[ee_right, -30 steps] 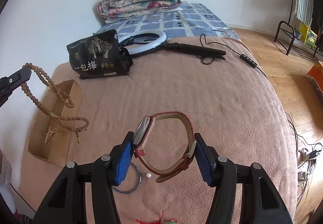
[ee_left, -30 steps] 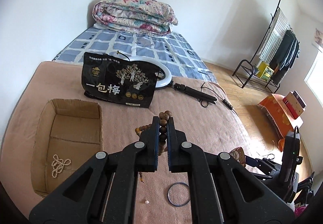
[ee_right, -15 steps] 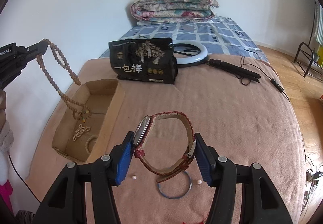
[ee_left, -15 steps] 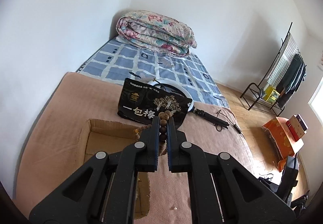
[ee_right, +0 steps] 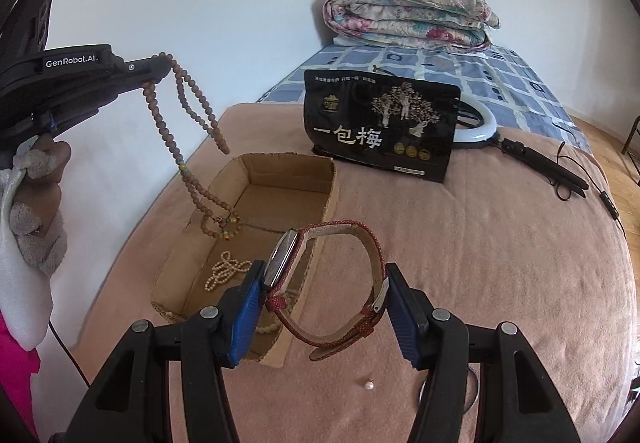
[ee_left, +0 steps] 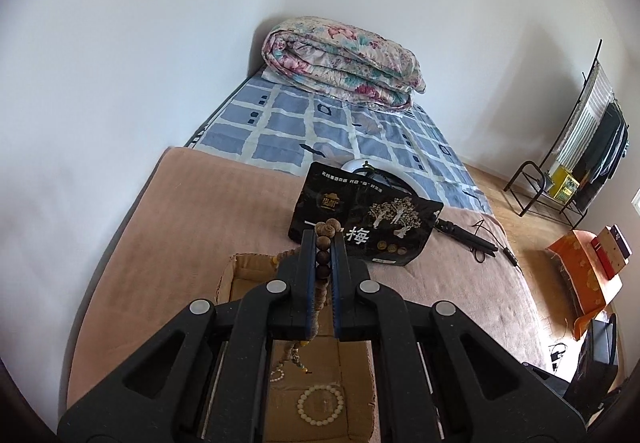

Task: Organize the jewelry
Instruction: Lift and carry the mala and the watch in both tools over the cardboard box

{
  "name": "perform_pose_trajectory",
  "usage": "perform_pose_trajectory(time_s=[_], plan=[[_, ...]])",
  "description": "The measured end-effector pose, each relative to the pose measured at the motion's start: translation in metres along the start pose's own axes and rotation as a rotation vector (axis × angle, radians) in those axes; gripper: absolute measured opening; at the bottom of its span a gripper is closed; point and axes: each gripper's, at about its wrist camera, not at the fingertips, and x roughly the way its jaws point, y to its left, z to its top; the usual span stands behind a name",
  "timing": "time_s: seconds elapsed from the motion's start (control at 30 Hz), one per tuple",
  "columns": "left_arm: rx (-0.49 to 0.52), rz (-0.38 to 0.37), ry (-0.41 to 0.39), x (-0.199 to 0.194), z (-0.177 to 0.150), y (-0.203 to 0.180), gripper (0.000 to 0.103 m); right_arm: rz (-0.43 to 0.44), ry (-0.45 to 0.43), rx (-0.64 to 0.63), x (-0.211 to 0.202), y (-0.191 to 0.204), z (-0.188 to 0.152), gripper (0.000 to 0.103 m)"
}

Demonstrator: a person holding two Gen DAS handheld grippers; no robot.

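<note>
My left gripper [ee_left: 323, 239] is shut on a long brown bead necklace [ee_left: 323, 259]. In the right wrist view it [ee_right: 158, 69] holds the necklace [ee_right: 192, 147] high above the open cardboard box [ee_right: 328, 183], the strand's lower end hanging into the box. The box [ee_left: 240, 275] holds a white bead bracelet [ee_left: 320, 405] and a small pearl string [ee_right: 228, 269]. My right gripper [ee_right: 326, 295] is shut on a red-strapped watch [ee_right: 340, 283], held above the blanket just right of the box.
A black snack bag [ee_right: 382, 127], a ring light [ee_right: 484, 123] with its black handle and cable lie behind the box on the pink blanket [ee_right: 500, 243]. A loose pearl [ee_right: 368, 386] lies near my right gripper. A folded quilt [ee_left: 344, 63] is at the back.
My left gripper carried the bead necklace left and up over the box, its end now dangling inside. My right gripper moved left with the watch, closer to the box.
</note>
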Motion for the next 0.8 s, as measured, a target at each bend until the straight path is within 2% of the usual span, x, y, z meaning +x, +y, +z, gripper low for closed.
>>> perform_pose_trajectory(time_s=[0.43, 0.8], plan=[[0.003, 0.035, 0.046, 0.04, -0.005, 0.023, 0.004, 0.028, 0.041, -0.041, 0.049, 0.036, 0.007, 0.06], [-0.017, 0.049, 0.065, 0.057, -0.008, 0.04, 0.004, 0.038, 0.073, -0.04, 0.08, 0.045, 0.011, 0.06]])
